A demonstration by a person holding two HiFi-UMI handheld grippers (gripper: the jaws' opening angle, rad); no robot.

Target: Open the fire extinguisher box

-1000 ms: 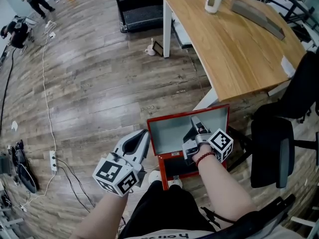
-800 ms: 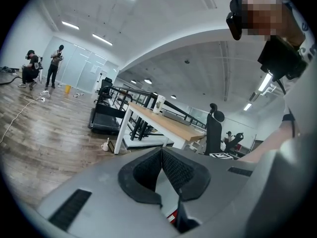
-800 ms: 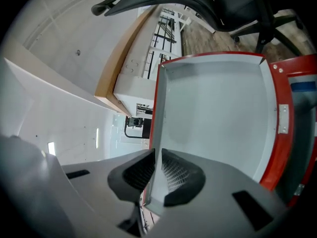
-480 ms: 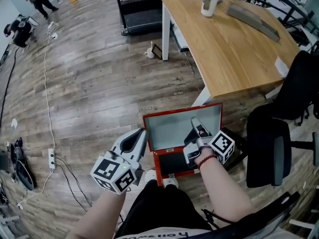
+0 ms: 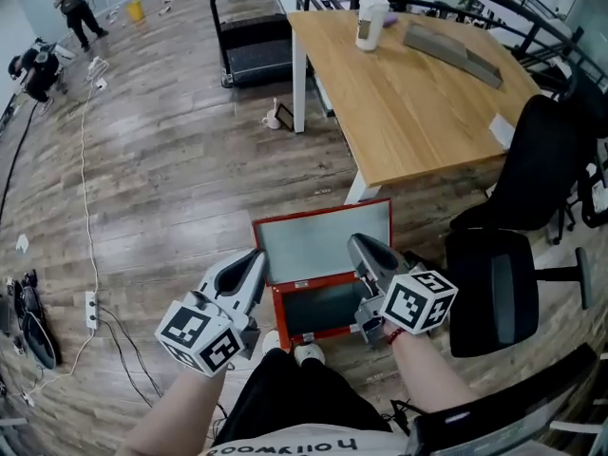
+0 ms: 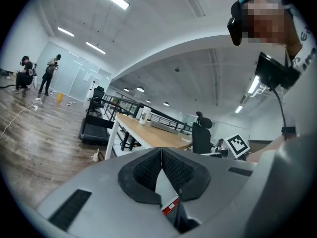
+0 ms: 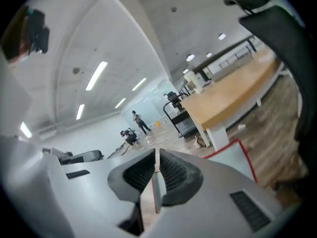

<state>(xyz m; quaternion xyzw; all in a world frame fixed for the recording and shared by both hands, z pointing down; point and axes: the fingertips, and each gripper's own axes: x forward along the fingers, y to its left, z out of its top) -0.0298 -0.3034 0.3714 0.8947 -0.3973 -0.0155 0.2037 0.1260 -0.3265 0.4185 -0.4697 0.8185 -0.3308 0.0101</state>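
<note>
Floor (image 5: 171, 188): wood-pattern planks, filling most of the head view.

Directly on it:
- red fire extinguisher box (image 5: 318, 247), lower centre, lid raised, grey inner face showing
- treadmill (image 5: 252, 41), top centre
- white mug (image 5: 273, 119), beside the desk's white leg
- power strip (image 5: 92, 304), lower left, with a white cable (image 5: 84, 160) running up toward the upper left
- black office chair (image 5: 494, 293), right side

Desk (image 5: 408, 112), upper right: wooden top, standing on the floor.

On it:
- lidded cup (image 5: 370, 17)
- long flat grey object (image 5: 451, 53)
- white sheet (image 5: 501, 129) at the right edge
</note>
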